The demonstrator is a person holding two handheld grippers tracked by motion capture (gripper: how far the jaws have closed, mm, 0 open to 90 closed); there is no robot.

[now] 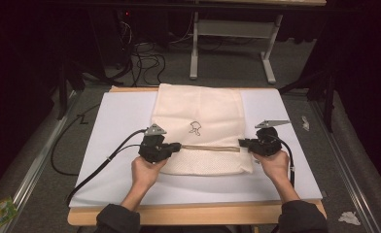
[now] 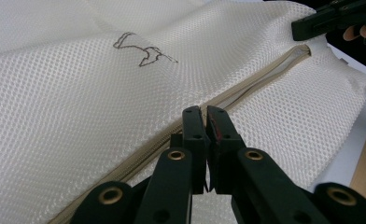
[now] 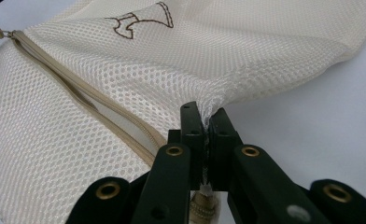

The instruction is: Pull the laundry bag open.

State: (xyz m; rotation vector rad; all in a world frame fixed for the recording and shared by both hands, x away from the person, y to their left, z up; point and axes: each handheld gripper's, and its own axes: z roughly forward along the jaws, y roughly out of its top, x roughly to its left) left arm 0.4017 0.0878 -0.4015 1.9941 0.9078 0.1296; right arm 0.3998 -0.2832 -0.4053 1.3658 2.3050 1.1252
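- Dark floor with loose cables and a grey table frame lies beyond the wooden table (image 1: 198, 213), which carries a white sheet (image 1: 115, 121) over most of its top.
- High view: a cream mesh bag (image 1: 198, 111) lies flat along the middle of the sheet, reaching from the far edge toward the near edge, with a small dark outline drawing (image 1: 195, 127) at its centre and a tan zipper (image 1: 210, 148) running crosswise below the drawing.
- High view: the left gripper (image 1: 175, 146) sits at the zipper's left end and the right gripper (image 1: 241, 143) at its right end, each held by a hand (image 1: 147, 171) coming from the near edge.
- Left gripper view: the jaws are pressed together at the zipper (image 2: 246, 88) line on the bag (image 2: 78, 116); I cannot tell whether they pinch anything. The other gripper (image 2: 335, 16) meets the far end of the zipper.
- Right gripper view: the jaws are clamped on a bunched fold of the bag (image 3: 265, 51) just beside the zipper (image 3: 78, 93) end, the mesh pulled up taut between them.
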